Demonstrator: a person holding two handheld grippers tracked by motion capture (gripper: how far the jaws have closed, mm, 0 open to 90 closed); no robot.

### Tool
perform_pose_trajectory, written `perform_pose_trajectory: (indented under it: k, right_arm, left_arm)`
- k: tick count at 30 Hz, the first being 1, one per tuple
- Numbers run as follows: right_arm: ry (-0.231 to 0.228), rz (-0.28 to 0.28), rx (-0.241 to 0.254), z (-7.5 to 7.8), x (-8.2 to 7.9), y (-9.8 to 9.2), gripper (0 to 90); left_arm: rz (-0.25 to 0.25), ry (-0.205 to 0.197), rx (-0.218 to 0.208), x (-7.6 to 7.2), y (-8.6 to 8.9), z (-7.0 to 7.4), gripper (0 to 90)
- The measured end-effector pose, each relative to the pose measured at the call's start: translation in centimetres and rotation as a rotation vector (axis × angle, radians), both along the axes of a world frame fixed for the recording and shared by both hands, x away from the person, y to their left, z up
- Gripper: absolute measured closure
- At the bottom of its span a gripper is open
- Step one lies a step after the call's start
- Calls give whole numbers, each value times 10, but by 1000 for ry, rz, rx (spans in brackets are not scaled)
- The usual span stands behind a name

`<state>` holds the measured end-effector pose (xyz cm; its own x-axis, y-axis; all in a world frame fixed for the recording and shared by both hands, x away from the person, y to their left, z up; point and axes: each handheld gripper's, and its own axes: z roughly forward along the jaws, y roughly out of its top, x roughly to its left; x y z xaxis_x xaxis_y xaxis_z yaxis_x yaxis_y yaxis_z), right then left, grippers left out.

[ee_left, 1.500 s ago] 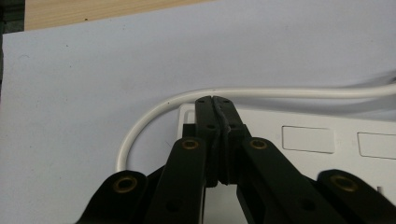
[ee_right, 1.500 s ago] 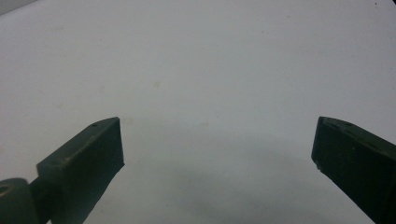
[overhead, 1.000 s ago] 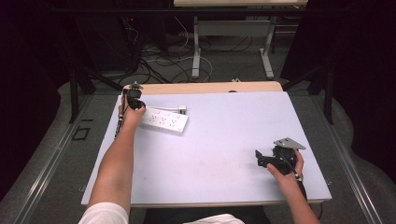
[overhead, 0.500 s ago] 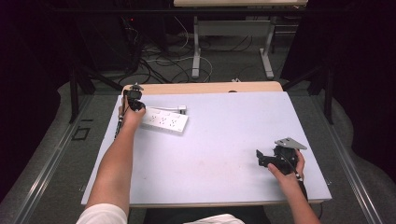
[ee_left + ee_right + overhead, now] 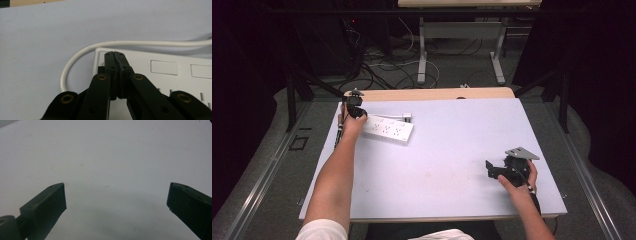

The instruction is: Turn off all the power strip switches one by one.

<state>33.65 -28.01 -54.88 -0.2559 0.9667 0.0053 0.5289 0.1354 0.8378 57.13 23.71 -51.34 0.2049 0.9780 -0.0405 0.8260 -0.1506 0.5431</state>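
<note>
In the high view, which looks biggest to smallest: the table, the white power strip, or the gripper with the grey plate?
1. Table
2. Power strip
3. Right gripper, grey plate on top; it looks nearly the strip's size, so that order is unsure.

No text, label, brand, number or sign is showing legibly anywhere. The white power strip (image 5: 388, 129), lying near the far left corner of the tabletop (image 5: 452, 150), is showing plain socket openings and blank rectangular recesses with no readable marking in the left gripper view (image 5: 175, 72); in the high view its face is appearing too small to make out any print.
</note>
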Motion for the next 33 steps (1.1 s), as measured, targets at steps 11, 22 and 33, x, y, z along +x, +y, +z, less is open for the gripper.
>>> perform_pose_trajectory:
  k: [11,22,33]
  right_arm:
    - [-3,13,1,0,1,2,18]
    - [1,15,3,0,2,4,18]
    - [3,12,1,0,2,3,18]
  left_arm:
    - [-39,-16,-20,-5,-8,7,900]
    - [-91,-19,-40,-8,-19,11,900]
    - [-113,-32,-50,-9,-28,11,900]
